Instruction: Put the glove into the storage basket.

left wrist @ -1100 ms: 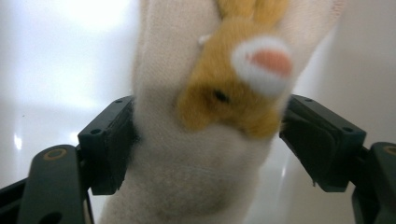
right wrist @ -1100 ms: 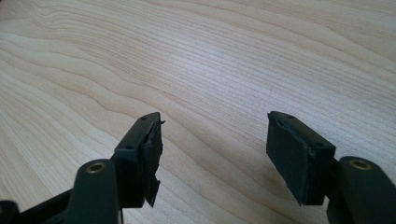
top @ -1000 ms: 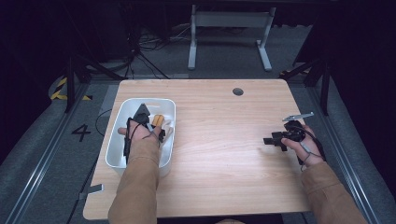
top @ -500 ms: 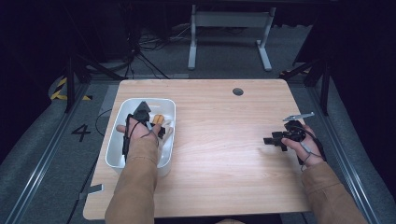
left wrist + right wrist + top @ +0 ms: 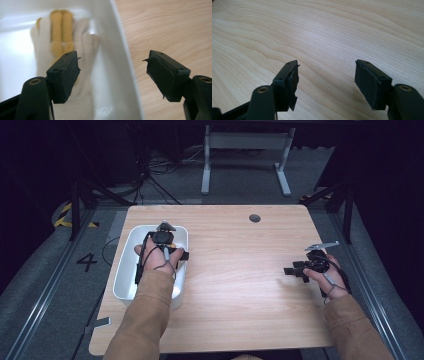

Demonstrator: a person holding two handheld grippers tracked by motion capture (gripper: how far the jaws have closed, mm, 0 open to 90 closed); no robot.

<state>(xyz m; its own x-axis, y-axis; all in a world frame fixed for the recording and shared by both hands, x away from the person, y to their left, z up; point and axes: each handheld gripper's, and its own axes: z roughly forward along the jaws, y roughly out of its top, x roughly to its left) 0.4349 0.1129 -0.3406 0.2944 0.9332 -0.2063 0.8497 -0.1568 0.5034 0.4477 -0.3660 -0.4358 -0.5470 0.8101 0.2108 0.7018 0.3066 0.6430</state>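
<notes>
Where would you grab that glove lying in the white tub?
Probably at the cuff end of the glove, coming straight down from above. It lies flat on the tub floor beside the wall, so a sideways approach looks blocked. The left hand-held gripper already straddles that wall, open.

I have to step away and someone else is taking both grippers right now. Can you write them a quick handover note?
Left gripper: open, holding nothing, over the white tub at the table's left. Its jaws straddle the tub's right wall, one jaw inside above the glove, one outside above the table.
Right gripper: open, empty, above bare wood near the table's right edge.
Things: a white glove with yellow stripes lies flat in the tub.
Done: nothing gripped; the glove is in the tub.
Left: probably shift the left gripper fully over the glove, close on it and lift it out. The right gripper is free to help.
</notes>
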